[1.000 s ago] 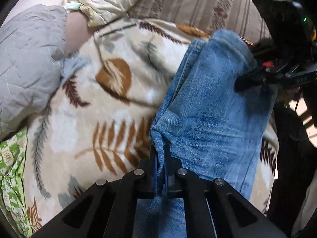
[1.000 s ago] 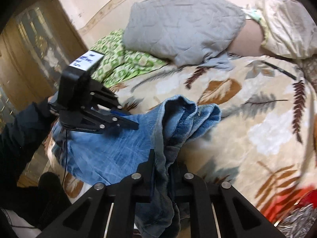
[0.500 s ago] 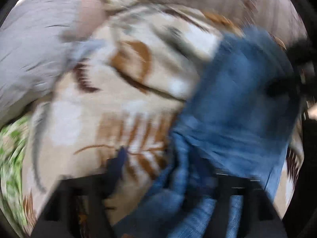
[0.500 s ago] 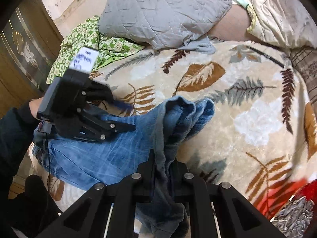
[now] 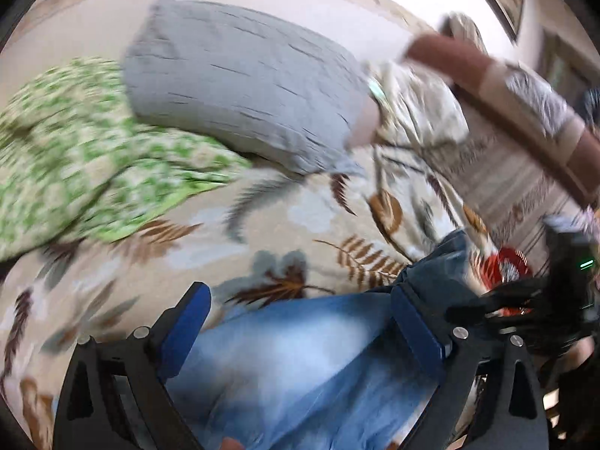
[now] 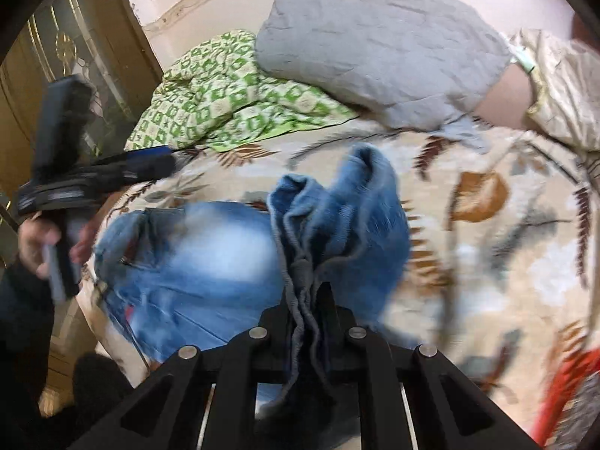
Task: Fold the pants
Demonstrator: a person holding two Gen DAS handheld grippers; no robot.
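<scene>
Blue jeans lie on a leaf-patterned blanket, with one end bunched up. My right gripper is shut on that bunched denim, which hangs down between its fingers. The left gripper hovers above the flat part of the jeans; its jaws are opening wide and its blue pads touch nothing. From the right wrist view the left gripper shows at the left, held by a hand. The right gripper appears at the right edge of the left wrist view.
A grey quilted pillow and a green patterned cloth lie at the far side of the bed. A cream cushion sits at the right. A wooden glazed door stands left of the bed. A red item lies near the jeans.
The left gripper let go of the jeans' edge, opened wide, rolled and lifted away to the left. The right gripper carried its bunch of denim across over the flat part.
</scene>
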